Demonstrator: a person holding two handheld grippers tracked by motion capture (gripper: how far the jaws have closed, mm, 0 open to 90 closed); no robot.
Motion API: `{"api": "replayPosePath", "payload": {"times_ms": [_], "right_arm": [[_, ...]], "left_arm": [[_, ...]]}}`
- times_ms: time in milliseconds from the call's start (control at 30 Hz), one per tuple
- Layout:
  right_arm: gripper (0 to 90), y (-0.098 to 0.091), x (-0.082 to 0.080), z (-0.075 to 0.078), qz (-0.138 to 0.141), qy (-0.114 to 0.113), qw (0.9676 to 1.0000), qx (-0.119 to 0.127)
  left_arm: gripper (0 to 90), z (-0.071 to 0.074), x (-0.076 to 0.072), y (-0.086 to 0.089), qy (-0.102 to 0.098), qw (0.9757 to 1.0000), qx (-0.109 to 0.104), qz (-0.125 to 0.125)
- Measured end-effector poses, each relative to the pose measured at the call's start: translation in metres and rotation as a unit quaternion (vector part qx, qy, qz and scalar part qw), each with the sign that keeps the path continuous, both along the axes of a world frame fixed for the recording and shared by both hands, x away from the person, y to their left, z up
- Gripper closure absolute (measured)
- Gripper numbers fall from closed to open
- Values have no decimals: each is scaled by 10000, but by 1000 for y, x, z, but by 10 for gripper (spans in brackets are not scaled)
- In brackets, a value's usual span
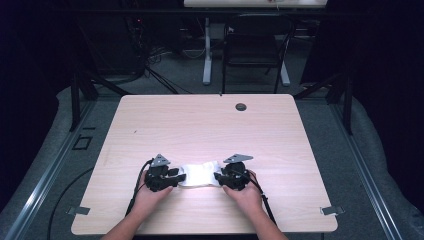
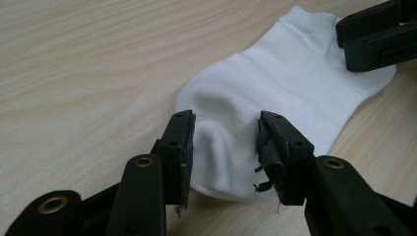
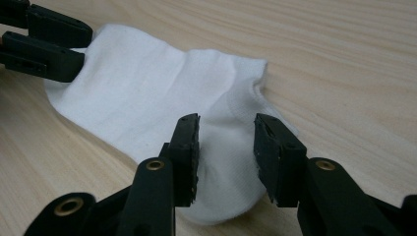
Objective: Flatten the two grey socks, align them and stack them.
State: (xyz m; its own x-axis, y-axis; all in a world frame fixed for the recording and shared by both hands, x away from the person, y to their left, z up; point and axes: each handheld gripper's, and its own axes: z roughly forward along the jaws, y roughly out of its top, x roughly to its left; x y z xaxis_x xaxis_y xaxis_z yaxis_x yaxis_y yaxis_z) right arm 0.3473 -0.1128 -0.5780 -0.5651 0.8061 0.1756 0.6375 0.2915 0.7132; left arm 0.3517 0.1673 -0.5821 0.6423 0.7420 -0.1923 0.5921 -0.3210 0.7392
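A white ankle sock lies flat on the pale wooden table, near its front edge. My left gripper stands at the sock's left end and my right gripper at its right end, each in a person's hand. In the left gripper view the jaws of the left gripper stand apart over the sock's rounded end, whose fabric rises slightly between them; the right gripper sits at the far end. In the right gripper view the right gripper straddles the other end of the sock, jaws apart, and the left gripper is beyond.
A dark round grommet sits near the table's far edge. Bare tabletop stretches behind and beside the sock. Beyond the table stand a black chair and a white desk leg. Metal clips mark the front corners.
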Motion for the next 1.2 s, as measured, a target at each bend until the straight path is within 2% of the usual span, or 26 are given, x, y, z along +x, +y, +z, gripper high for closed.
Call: {"api": "replayPosePath", "payload": {"times_ms": [333, 533, 700, 867, 900, 1067, 1133, 1200], "right_arm": [[613, 1, 0, 0, -21, -37, 10000, -5], [585, 0, -3, 5, -46, -87, 9999, -67], [548, -3, -7, 15, -8, -253, 9997, -48], [499, -4, -13, 27, 75, -498, 9987, -90], [496, -5, -15, 29, 66, -587, 9982, -58], [472, -10, -27, 34, 81, -699, 9975, -4], [472, -12, -28, 34, 100, -705, 9975, -4], [488, -17, -37, 37, 116, -792, 9968, -47]], "left_arm": [[553, 1, 0, 0, 2, 10000, -15, 57], [515, 8, -2, 3, -96, 9999, -24, 106], [492, 18, -6, 5, -203, 9996, -131, 123], [450, 27, -11, 7, -405, 9991, -69, 124], [445, 28, -12, 8, -420, 9990, -88, 123], [462, 33, -19, 13, -424, 9991, -49, 62], [471, 35, -21, 14, -452, 9989, -11, 118], [463, 37, -26, 16, -416, 9991, -33, 81]]}}
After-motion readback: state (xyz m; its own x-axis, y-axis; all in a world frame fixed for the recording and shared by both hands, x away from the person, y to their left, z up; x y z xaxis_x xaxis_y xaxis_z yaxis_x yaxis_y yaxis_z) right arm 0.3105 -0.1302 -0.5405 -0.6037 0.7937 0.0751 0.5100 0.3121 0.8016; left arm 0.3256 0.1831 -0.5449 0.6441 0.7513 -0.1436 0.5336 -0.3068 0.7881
